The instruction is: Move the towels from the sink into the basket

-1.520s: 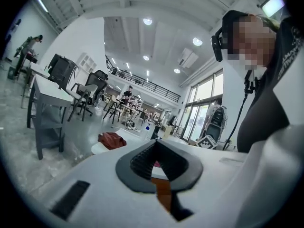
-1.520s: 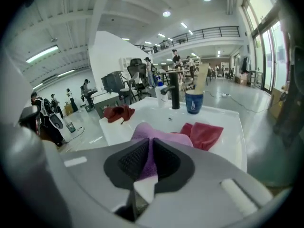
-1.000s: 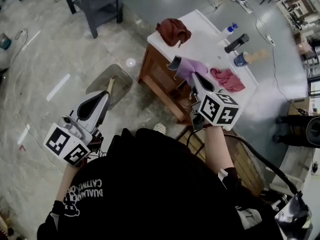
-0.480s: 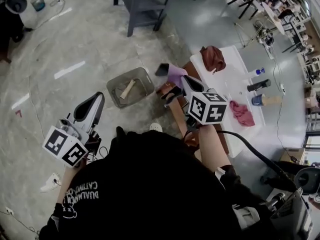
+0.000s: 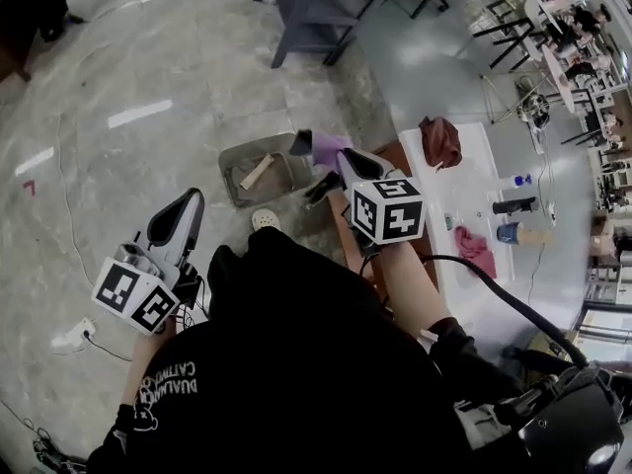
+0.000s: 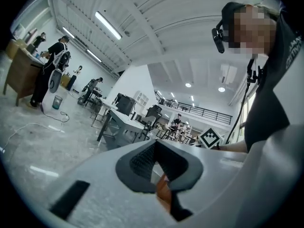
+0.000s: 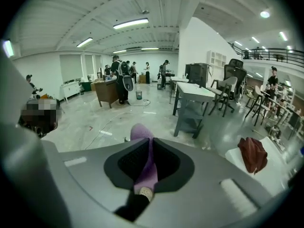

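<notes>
Plainly the left gripper [image 5: 186, 205] hangs clenched and empty; the basket [image 5: 281, 174] sits on the floor; the right gripper [image 5: 314, 164] grips the purple towel [image 5: 331, 149] by the basket's right rim. Released there, I reckon it could catch the rim or miss.

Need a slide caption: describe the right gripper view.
Right gripper clamps a purple towel; a dark red towel lies beyond.

Glossy grey floor [image 5: 148, 57], grey desk [image 5: 306, 8], white wall [image 7: 199, 42], ceiling strip lights [image 7: 130, 23]
</notes>
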`<state>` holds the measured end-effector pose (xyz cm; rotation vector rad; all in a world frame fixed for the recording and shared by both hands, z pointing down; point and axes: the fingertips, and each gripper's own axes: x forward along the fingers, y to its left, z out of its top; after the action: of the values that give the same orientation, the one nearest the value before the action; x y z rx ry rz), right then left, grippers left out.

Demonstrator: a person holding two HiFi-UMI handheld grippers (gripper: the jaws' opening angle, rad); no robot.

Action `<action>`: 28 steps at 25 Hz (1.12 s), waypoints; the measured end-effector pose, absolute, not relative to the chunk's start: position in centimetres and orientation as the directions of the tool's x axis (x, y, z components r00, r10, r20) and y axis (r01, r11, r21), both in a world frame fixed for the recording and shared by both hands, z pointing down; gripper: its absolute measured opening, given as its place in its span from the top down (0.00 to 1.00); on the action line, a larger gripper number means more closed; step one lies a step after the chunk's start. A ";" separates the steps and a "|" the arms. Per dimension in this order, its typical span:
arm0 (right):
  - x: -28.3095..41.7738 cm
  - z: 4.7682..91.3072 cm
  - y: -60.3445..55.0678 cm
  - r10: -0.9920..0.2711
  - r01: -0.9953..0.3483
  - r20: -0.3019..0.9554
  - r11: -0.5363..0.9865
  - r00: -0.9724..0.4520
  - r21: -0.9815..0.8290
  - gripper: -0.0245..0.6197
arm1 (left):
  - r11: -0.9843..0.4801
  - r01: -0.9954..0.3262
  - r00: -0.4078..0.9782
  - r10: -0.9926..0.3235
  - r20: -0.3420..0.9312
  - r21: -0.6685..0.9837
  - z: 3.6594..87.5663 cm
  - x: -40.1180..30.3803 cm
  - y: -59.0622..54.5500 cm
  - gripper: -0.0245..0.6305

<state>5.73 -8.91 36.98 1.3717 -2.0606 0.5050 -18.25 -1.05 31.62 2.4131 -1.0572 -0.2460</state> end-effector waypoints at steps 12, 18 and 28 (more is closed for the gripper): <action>2.4 44.6 -13.3 -0.535 -0.840 0.750 0.541 -0.389 -0.050 0.91 | -0.400 -0.701 0.598 -0.781 0.180 0.591 37.7 -18.1 -2.3 0.96; 3.4 49.7 -18.5 -0.457 -0.840 0.769 0.510 -0.447 -0.185 0.91 | -0.346 -0.698 0.579 -0.788 0.209 0.627 40.2 -16.2 -5.7 0.96; 3.4 59.5 -22.8 -0.212 -0.795 0.807 0.426 -0.552 -0.432 0.91 | -0.195 -0.767 0.496 -0.785 0.372 0.611 49.3 -12.7 -12.1 0.96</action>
<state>3.42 -22.78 59.47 0.8482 -2.0054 1.1042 -12.70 -12.06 49.33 1.9661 -1.2766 -0.0291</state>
